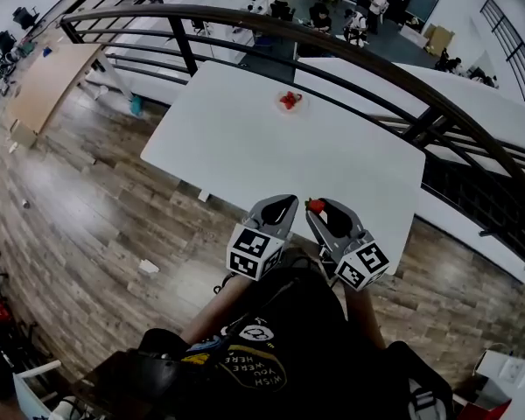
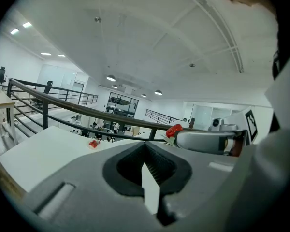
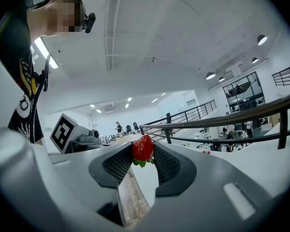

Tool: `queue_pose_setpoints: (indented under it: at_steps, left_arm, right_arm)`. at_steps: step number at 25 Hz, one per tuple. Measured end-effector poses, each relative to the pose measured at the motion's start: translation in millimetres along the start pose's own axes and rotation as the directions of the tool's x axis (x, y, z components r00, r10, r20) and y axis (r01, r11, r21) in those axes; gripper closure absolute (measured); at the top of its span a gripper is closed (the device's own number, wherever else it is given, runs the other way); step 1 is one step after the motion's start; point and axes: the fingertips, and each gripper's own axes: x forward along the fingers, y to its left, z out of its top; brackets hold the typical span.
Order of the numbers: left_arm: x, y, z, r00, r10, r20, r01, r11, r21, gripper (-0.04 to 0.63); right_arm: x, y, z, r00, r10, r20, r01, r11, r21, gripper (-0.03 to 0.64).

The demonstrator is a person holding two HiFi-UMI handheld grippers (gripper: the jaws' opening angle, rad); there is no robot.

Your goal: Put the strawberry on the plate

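**WHILE CLAMPED: STRAWBERRY AT THE NEAR TABLE EDGE**

Where the right gripper (image 3: 143, 152) closes, both pads pinch the strawberry (image 3: 143, 148): glossy red, seeded, with green leaves hanging below. In the head view it shows at lower centre, against the near edge of the white table (image 1: 332, 156). The left gripper (image 2: 146, 146), just beside it, is closed on nothing. At upper centre, the plate (image 1: 298, 97) carries a red item.

On the far side of the table (image 1: 245, 147), the plate (image 1: 290, 101) is too small to tell what the red things on it are. The strawberry (image 1: 315, 205) shows only a red tip past the jaws of the right gripper (image 1: 318, 210). Beyond the railing (image 1: 332, 44), the people (image 1: 359, 20) at the desks are too small to make out.
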Motion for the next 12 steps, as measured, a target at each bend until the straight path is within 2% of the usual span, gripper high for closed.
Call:
queue_pose_setpoints:
  at_steps: [6,12]
  left_arm:
    - [11.3,18.3,10.6,1.000,0.001,0.016,-0.001,1.000,-0.013,0.595]
    - [34.1,21.8,25.8,1.000,0.008,0.015,-0.008,1.000,-0.008,0.595]
  right_arm:
    - [20.1,-7.6,-0.3,0.999,0.007,-0.033,-0.007,1.000,0.006,0.479]
    - [24.3,-37.4,18.5,1.000,0.007,-0.015,-0.007,1.000,-0.001,0.479]
